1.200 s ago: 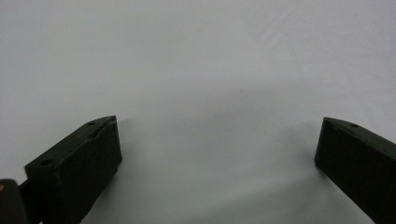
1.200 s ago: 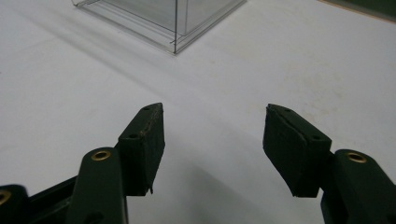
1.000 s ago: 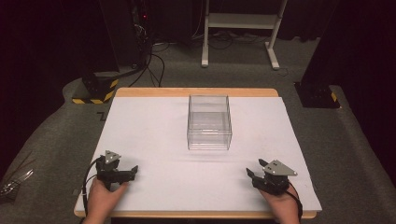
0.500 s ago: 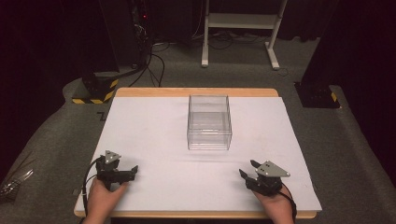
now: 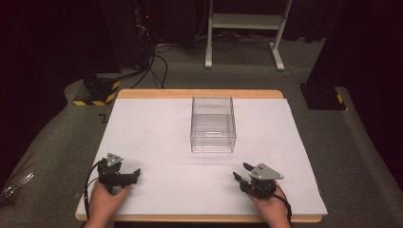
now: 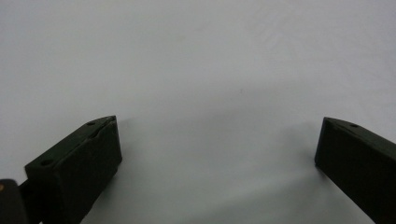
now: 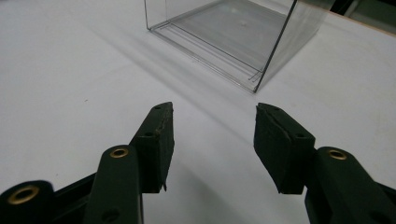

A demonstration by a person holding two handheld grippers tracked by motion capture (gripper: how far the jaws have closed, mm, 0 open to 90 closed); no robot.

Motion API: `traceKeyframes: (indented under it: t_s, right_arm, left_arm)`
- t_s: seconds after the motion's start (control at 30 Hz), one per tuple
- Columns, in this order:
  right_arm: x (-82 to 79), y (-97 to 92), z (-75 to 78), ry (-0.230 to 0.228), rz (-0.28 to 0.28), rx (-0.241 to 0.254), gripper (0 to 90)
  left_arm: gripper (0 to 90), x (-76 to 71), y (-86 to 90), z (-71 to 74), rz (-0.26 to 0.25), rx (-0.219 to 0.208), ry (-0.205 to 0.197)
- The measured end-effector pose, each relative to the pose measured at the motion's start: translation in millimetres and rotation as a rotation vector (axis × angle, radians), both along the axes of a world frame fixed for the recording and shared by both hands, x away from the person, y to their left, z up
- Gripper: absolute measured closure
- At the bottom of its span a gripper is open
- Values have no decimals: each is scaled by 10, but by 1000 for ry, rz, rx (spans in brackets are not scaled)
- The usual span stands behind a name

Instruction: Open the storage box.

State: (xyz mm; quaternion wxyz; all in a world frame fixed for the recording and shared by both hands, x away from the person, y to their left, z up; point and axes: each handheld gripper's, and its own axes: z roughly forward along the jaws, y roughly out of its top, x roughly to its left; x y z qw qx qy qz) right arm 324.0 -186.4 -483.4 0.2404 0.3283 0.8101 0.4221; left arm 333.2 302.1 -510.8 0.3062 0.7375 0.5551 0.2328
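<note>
A clear plastic box (image 5: 213, 124) stands open-topped and empty at the middle of the white table top (image 5: 152, 128). In the right gripper view the box (image 7: 233, 37) lies ahead of the jaws, its near corner a short way off. My right gripper (image 5: 241, 171) rests near the front edge, right of centre, pointing toward the box. Its jaws (image 7: 212, 126) have just been closing, still stand apart, and have only bare table between them. My left gripper (image 5: 135, 174) sits at the front left, open wide (image 6: 219, 140) over bare white surface.
The wooden table rim (image 5: 199, 93) shows along the far edge. On the carpet behind stand a white metal frame (image 5: 244, 21), a dark cabinet with cables (image 5: 142, 42) and a yellow-and-black striped base (image 5: 97, 95). A black base (image 5: 321, 97) sits at the back right.
My right gripper has slid left along the front of the table toward the middle, and its jaws have narrowed. The left gripper and the box have stayed put.
</note>
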Motion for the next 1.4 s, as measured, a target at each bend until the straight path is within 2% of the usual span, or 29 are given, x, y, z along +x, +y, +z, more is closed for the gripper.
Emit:
traceKeyframes:
  t_s: [0.27,0.33,0.47,0.7,1.03,1.13,1.4]
  right_arm:
    - [114,57,84,46,-17,40,467]
    - [190,116,118,60,-19,77,468]
    - [251,199,131,68,-30,103,480]
    - [320,314,152,67,-15,118,481]
    - [454,467,214,41,-12,142,546]
    - [502,477,219,50,-8,170,559]
    - [632,546,226,60,-8,168,539]
  left_arm:
    - [5,0,2,0,-2,3,-1]
    - [5,1,2,1,-2,2,-1]
    - [5,0,0,0,0,-1,0]
    - [5,0,0,0,0,0,0]
    - [5,0,0,0,0,-1,0]
    - [5,0,1,0,0,-1,0]
    - [5,1,1,0,0,-2,0]
